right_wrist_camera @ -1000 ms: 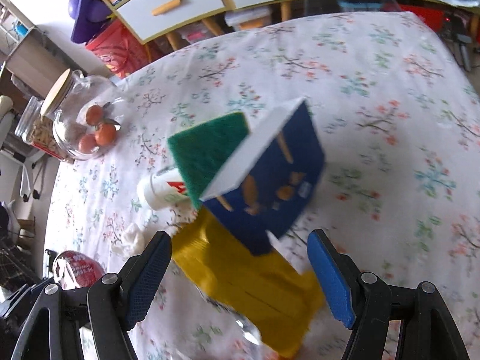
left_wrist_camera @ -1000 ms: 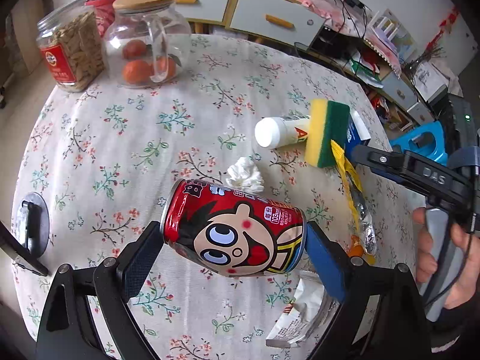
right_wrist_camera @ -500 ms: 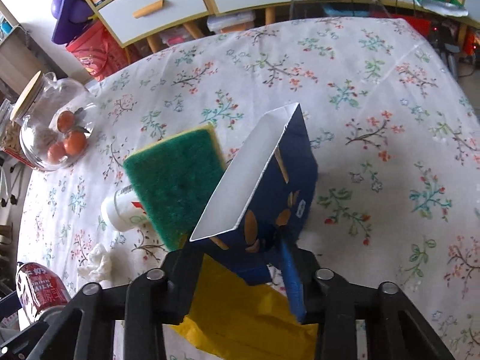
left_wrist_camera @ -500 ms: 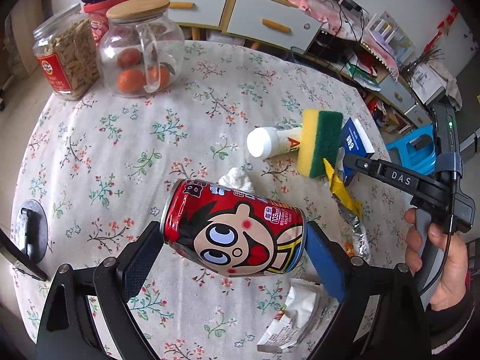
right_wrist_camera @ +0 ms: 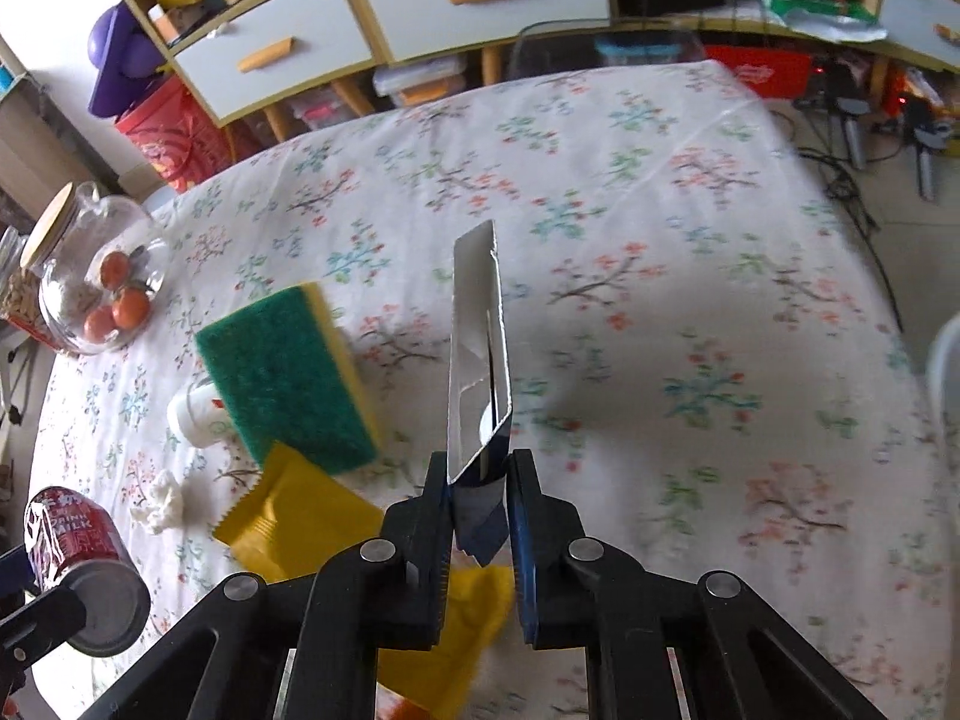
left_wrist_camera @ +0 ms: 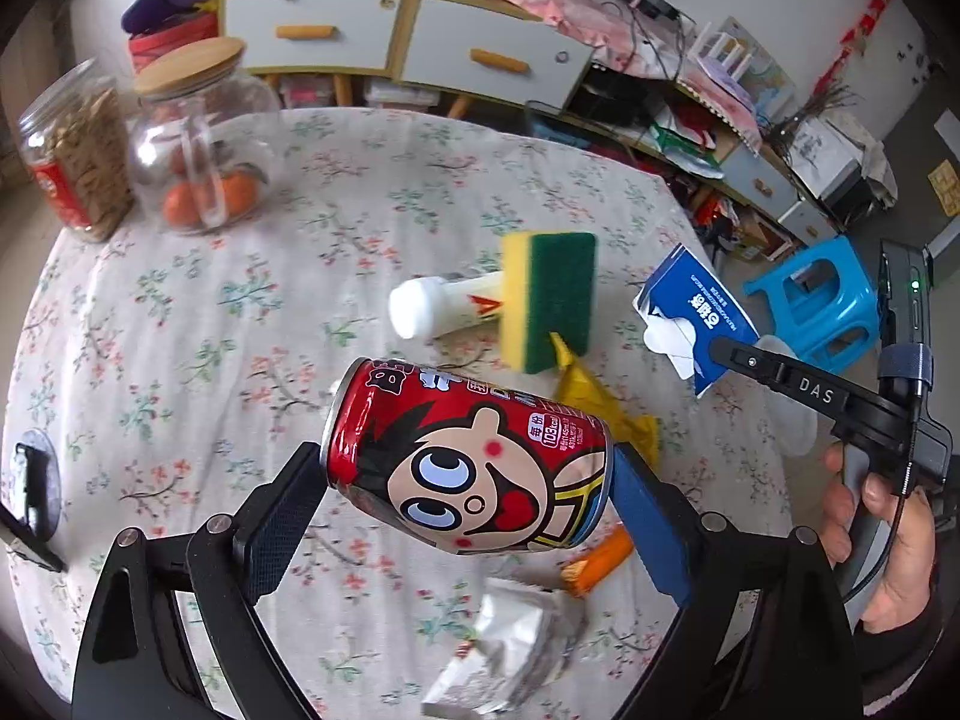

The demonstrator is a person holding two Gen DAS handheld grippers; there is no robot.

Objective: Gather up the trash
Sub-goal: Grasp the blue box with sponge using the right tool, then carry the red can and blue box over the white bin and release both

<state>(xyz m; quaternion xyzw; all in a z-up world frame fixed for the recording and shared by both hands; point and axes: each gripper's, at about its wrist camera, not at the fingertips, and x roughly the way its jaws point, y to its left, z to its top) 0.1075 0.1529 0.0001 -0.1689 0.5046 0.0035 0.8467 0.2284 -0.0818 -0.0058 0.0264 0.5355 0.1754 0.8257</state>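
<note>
The red metal drink can with a cartoon face (right_wrist_camera: 72, 546) is showing "DRINK MILK". Right of that can, the black plastic arm of the right gripper (left_wrist_camera: 810, 390) is showing "DAS".

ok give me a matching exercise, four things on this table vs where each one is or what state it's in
Things:
1. red can
2. blue carton
3. sponge
4. glass jar

States:
A. lying on a white bottle and a yellow wrapper
B. standing on the tablecloth with a wooden lid on, orange fruit inside
C. clamped end to end in the left gripper
D. flattened, pinched in the right gripper

Pairs: 1-C, 2-D, 3-A, 4-B
</note>
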